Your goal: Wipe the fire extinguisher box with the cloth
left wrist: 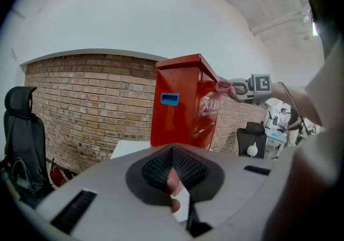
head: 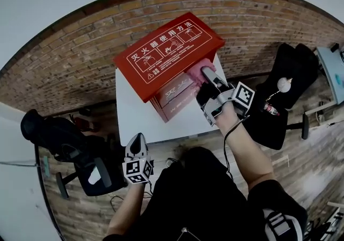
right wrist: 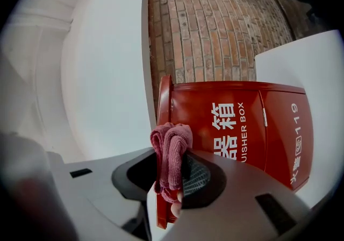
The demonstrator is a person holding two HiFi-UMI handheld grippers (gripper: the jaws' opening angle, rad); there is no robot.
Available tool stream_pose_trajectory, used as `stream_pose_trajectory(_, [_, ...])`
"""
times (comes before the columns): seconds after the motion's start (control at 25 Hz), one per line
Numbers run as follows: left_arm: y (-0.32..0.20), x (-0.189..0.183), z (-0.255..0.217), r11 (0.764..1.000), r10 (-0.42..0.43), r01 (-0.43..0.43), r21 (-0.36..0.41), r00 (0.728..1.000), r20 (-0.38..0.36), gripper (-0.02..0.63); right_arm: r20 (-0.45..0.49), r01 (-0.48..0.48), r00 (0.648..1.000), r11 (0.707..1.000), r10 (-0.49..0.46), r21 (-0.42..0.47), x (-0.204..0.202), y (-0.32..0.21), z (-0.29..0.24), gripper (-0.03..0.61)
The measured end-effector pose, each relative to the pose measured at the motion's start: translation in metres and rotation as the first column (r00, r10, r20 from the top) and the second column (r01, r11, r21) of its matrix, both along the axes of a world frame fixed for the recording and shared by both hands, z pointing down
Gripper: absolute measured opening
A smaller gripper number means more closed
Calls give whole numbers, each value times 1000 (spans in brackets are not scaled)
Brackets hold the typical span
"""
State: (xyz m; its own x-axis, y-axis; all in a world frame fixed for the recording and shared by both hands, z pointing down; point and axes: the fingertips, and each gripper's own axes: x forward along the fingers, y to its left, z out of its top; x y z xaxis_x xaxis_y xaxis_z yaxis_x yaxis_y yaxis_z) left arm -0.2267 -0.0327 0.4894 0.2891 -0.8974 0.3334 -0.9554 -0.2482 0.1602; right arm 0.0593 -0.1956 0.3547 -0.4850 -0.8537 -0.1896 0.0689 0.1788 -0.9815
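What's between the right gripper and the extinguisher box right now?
Only the pink cloth, bunched and clamped in the right gripper, with the red box just behind. The right gripper view shows it.

The fire extinguisher box (head: 166, 51) stands on the table (head: 134, 119) at frame centre. The cloth (head: 194, 71), in the right gripper (head: 208, 77), lies against the box's right side. The left gripper (head: 137, 140) is at the table's lower edge.

One box (head: 166, 51), one cloth (right wrist: 171, 148), one table (head: 134, 116) — two hand-held grippers (head: 138, 139) (head: 208, 75), two chairs (head: 54, 132) (head: 293, 73).
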Motion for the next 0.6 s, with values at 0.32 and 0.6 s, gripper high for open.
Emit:
stream_pose_trajectory(0.32, [-3, 20, -5, 997, -76, 76, 14, 997, 17, 28, 27, 12, 1000, 999, -13, 42, 5, 1, -1, 107])
stream_pose_trajectory(0.6, [6, 44, 1, 982, -186, 186, 10, 982, 28, 28, 34, 83, 996, 995, -85, 64, 19, -8, 1, 107])
